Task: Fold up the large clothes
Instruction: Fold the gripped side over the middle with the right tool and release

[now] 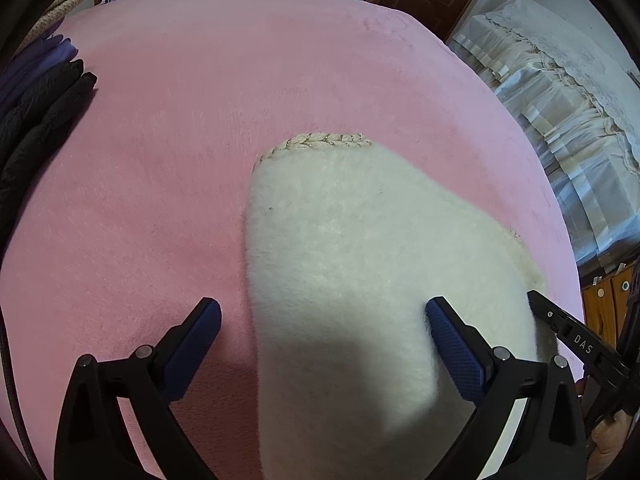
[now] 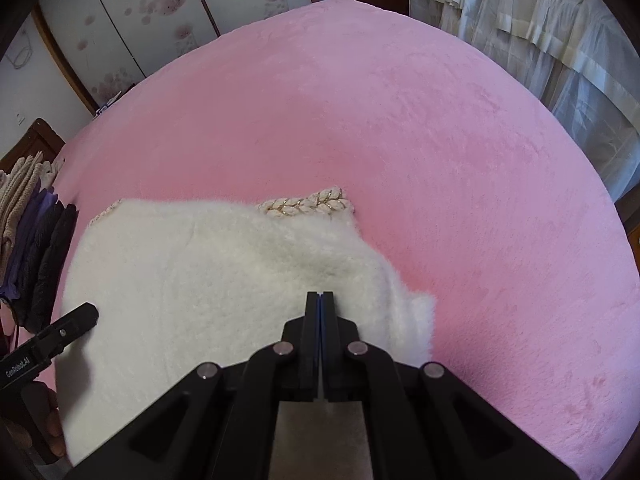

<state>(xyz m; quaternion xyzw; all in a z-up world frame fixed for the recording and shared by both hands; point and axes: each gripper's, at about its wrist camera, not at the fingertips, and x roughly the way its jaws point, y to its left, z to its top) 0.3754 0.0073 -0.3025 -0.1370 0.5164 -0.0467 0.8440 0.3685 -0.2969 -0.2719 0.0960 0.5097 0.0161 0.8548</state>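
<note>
A fluffy white garment with gold braided trim lies folded on the pink bed cover. My left gripper is open, its blue-padded fingers spread over the garment's near left edge. In the right wrist view the same garment lies ahead and to the left, its trim at the far side. My right gripper has its jaws pressed together over the garment's right part; I see no fabric between them. The left gripper's finger shows at that view's left edge.
A pile of dark, purple and beige knit clothes lies at the bed's left edge, also in the right wrist view. Furniture draped in pale cloth stands right of the bed. Sliding floral doors are beyond it.
</note>
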